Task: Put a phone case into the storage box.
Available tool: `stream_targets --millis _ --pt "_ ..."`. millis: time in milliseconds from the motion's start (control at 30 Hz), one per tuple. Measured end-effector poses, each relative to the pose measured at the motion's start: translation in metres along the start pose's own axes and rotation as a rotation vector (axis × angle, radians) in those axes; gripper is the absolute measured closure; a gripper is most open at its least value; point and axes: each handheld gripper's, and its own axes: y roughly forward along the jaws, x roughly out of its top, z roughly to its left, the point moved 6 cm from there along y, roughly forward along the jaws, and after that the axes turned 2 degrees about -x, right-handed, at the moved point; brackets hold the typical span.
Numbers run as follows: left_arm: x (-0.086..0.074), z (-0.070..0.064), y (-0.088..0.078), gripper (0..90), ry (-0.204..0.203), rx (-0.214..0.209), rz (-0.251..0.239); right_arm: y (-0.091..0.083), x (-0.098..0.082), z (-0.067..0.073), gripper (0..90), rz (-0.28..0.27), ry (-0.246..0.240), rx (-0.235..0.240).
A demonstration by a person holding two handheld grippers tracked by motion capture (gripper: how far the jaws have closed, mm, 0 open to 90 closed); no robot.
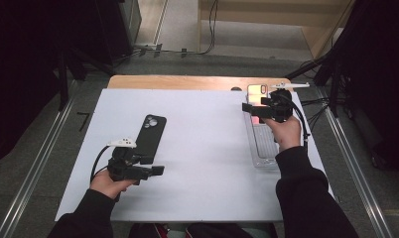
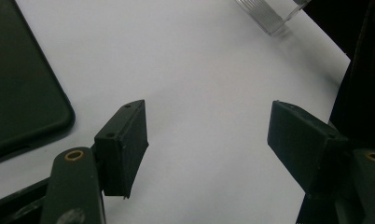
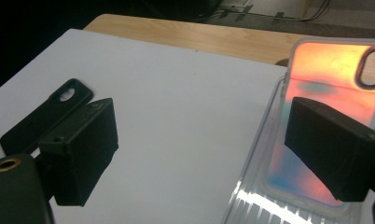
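The right tongs (image 1: pixel 251 110) hang above the far right corner of the worktop (image 1: pixel 202 163), over the far end of a clear tray (image 1: pixel 261 148) that lies along the right edge. Their jaws stand wide apart with nothing between them. In the right gripper view an orange and blue phone case (image 3: pixel 325 88) lies in the tray, its camera opening toward the far edge, and one jaw is in front of it without touching it.

The left tongs (image 1: pixel 155 171) are near the front left part of the worktop, held low over the white surface. Their jaws are also open, and between them is only bare worktop. A black phone case (image 1: pixel 150 135) lies flat just beside them, on the side toward the far edge, well apart from the tray.
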Motion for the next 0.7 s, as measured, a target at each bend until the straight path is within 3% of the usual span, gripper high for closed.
stream_targets --millis 100,133,500,700 --pt "0.001 0.001 0.001 28.9 0.003 0.004 0.004 -0.005 -0.007 0.010 8.1 0.004 -0.016 0.050" --pt "0.002 0.002 0.001 28.9 0.003 0.005 0.005 -0.006 -0.009 0.013 11.9 0.002 -0.023 0.066" --pt "0.006 0.005 0.002 28.9 0.008 0.005 0.010 -0.018 -0.029 0.040 13.0 0.020 -0.092 0.146" --pt "0.006 0.006 0.002 28.9 0.007 0.001 0.011 -0.022 -0.045 0.048 13.1 0.051 -0.099 0.193"
